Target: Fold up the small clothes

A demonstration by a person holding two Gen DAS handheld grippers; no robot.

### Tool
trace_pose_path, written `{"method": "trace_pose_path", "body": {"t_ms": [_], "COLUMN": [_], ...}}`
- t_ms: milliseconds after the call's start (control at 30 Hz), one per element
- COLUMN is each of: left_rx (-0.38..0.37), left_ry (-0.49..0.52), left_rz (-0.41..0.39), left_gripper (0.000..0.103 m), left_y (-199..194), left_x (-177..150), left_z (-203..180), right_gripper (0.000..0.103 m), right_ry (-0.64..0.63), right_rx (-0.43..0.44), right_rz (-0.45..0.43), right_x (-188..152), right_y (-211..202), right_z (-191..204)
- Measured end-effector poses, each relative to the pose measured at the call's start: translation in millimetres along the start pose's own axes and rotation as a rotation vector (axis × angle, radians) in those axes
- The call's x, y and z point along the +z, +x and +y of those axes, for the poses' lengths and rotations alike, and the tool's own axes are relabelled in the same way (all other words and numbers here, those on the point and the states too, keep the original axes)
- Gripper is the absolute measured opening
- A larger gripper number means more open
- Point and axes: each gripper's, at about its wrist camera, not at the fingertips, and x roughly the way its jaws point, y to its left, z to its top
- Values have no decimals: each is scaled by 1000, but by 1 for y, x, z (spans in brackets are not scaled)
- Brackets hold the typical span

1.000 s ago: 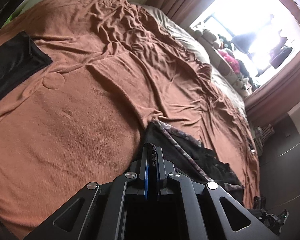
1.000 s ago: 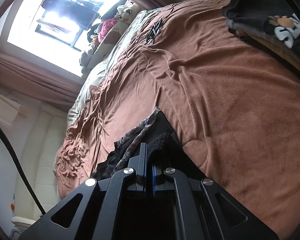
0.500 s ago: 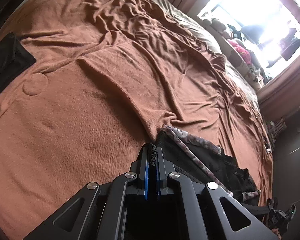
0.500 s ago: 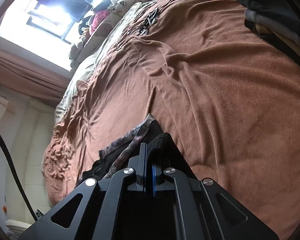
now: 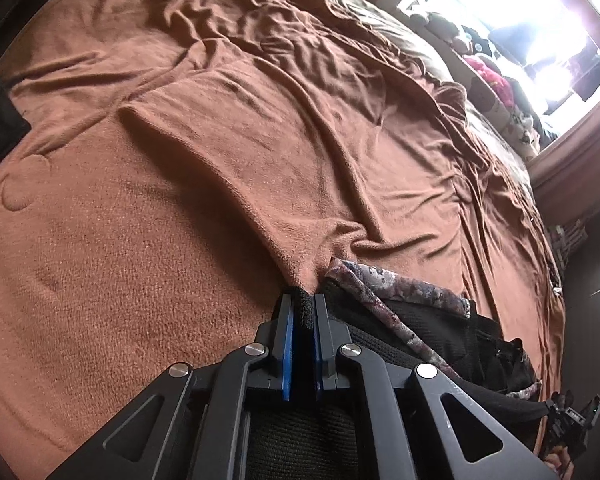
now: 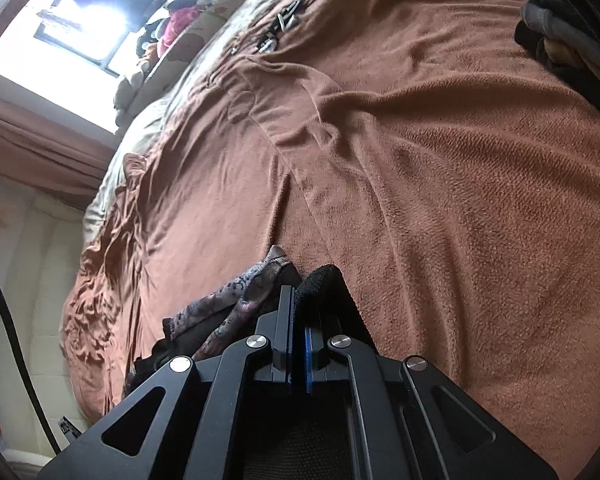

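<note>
L grip: left gripper clamped on a corner of the black garment.
R grip: right gripper pinching another black corner, same piece.
Garment: low over the brown blanket, patterned trim slack btwn my hands.
Tip: I'd keep both corners level & taut, lay the edge flat w/o dragging.
Room: bright window, plush toys on the sill.

Both wrist views skim, seemingly low, across the blanket.
</note>
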Motion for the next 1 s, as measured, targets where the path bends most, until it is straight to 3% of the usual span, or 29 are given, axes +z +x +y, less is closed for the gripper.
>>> {"method": "trace_pose_path", "body": {"t_ms": [33, 67, 100, 133, 167, 200, 300, 467, 600, 1000], "left_rx": [-3, -13, -11, -7, -4, -3, 15, 54, 88, 223], "left_ry": [2, 8, 15, 21, 32, 44, 103, 273, 399, 614], "left_rz": [1, 1, 0, -4, -14, -23, -40, 14, 50, 166], "left_gripper": [11, 19, 33, 41, 54, 62, 71, 79, 80, 80], "left_y": [-1, -3, -5, -8, -12, -16, -28, -32, -33, -3], "left_x": [0, 1, 0, 0, 0, 0, 0, -8, -18, -33], "left_z": [-1, -1, -2, -3, -4, -5, -9, -21, -24, -20], "right_gripper": [10, 26, 40, 71, 82, 82, 82, 82, 82, 82], "right_ry": [-3, -10, -18, -32, -54, -88, -174, -367, -490, -721], "right_rx": [6, 23, 32, 36, 35, 32, 30, -87, -158, -311], "right_rz": [-1, -8, -20, -41, -70, -96, -86, -72, -21, 132], "right_x": [0, -1, -1, -1, -2, -3, -7, -15, -21, -28], "right_y": [-2, -6, -10, -16, -23, -31, -42, -54, -51, -7], "right_z": [4, 7, 10, 13, 17, 22, 31, 42, 50, 70]}}
